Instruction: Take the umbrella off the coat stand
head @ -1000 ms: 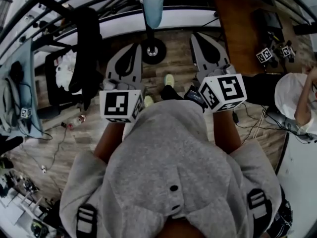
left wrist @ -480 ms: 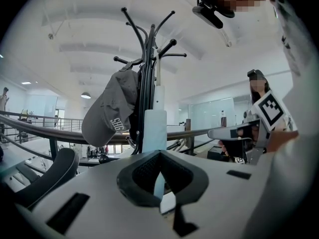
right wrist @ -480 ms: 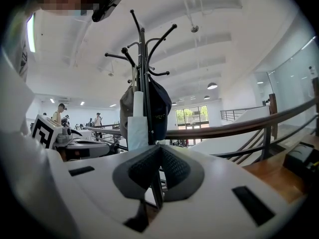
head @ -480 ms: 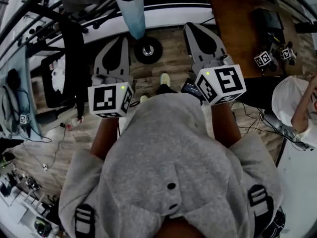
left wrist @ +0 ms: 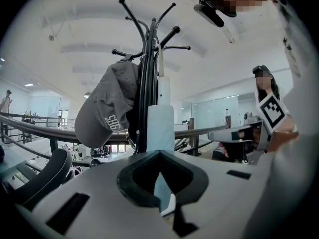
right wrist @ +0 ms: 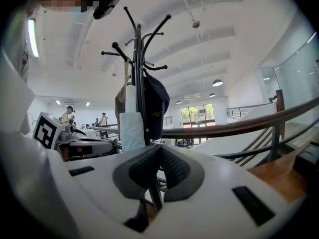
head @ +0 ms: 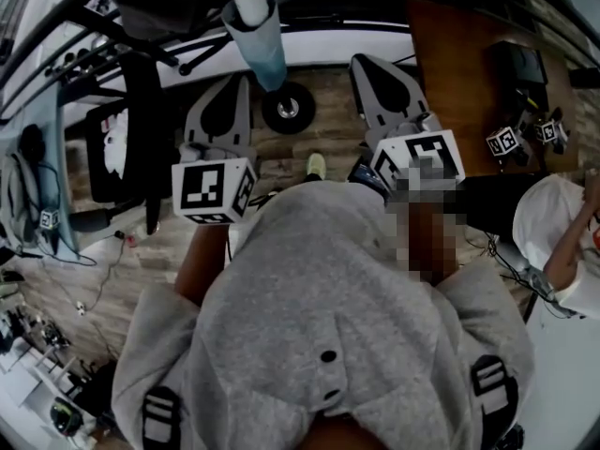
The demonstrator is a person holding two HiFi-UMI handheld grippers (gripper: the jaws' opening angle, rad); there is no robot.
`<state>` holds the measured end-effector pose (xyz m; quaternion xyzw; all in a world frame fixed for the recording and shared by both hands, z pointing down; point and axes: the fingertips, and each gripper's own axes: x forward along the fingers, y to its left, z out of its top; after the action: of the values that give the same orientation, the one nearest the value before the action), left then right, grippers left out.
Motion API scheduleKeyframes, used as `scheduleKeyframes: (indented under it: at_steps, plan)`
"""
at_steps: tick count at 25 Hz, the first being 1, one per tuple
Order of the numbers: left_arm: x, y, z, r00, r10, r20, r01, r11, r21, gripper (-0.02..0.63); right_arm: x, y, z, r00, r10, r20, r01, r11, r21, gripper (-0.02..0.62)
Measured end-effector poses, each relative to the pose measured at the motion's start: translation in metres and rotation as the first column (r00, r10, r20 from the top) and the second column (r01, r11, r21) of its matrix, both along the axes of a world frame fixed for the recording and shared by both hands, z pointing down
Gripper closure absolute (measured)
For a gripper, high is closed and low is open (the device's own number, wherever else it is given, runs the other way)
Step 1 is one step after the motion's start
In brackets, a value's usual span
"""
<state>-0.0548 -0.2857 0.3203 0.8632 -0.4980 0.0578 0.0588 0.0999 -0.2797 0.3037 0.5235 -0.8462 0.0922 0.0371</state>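
Note:
A black coat stand (left wrist: 147, 78) with hooked arms rises just ahead; its round base (head: 288, 108) rests on the wood floor. A folded pale blue umbrella (left wrist: 160, 126) with a white handle hangs upright against the pole, also seen as umbrella (head: 262, 40) and umbrella (right wrist: 130, 126). A grey cap (left wrist: 107, 106) hangs on the stand's left side. My left gripper (left wrist: 159, 152) is shut and empty, a short way in front of the umbrella. The right gripper (right wrist: 159, 147) is shut too, with nothing in it, and points at the pole (right wrist: 139, 83) beside a dark cap (right wrist: 157, 106).
A curved railing (right wrist: 239, 126) runs behind the stand. A brown desk (head: 459, 54) with spare marker cubes (head: 503, 141) lies to the right, beside a person in white (head: 562, 223). A black chair with clothes (head: 141, 129) and floor cables (head: 103, 270) are on the left.
Both grippers have moved forward toward the stand. In the head view the umbrella has slid left and now sits above the left gripper; both stay shut.

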Motion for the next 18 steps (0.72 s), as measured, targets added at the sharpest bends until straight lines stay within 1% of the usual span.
scheduleKeyframes:
  at_steps: [6,9,10,12,15,18]
  plan:
    - [0.008,-0.01,-0.002,0.999,-0.037,0.02,0.037,0.999,0.006,0.592,0.004,-0.014,0.003,0.998,-0.052,0.016,0.053,0.999,-0.003,0.586]
    - [0.01,-0.014,-0.006,0.999,-0.049,0.02,0.049,0.999,0.018,0.581,0.001,-0.023,0.004,0.997,-0.075,0.023,0.075,0.997,-0.001,0.586]
    - [0.01,-0.015,-0.006,0.999,-0.047,0.017,0.047,0.999,0.015,0.555,0.0,-0.025,0.006,0.997,-0.08,0.025,0.08,0.997,-0.006,0.586]
    - [0.01,-0.016,-0.002,0.999,-0.041,0.016,0.041,0.999,-0.002,0.467,-0.004,-0.026,0.009,0.995,-0.091,0.033,0.092,0.996,-0.018,0.586]
    - [0.009,-0.02,0.006,0.999,-0.025,0.029,0.025,0.999,-0.023,0.363,-0.007,-0.029,0.013,0.995,-0.097,0.039,0.098,0.995,-0.031,0.586]
    - [0.009,-0.027,0.01,1.0,-0.008,0.027,0.009,1.0,-0.015,0.291,-0.006,-0.034,0.017,0.996,-0.079,0.034,0.08,0.996,-0.036,0.586]
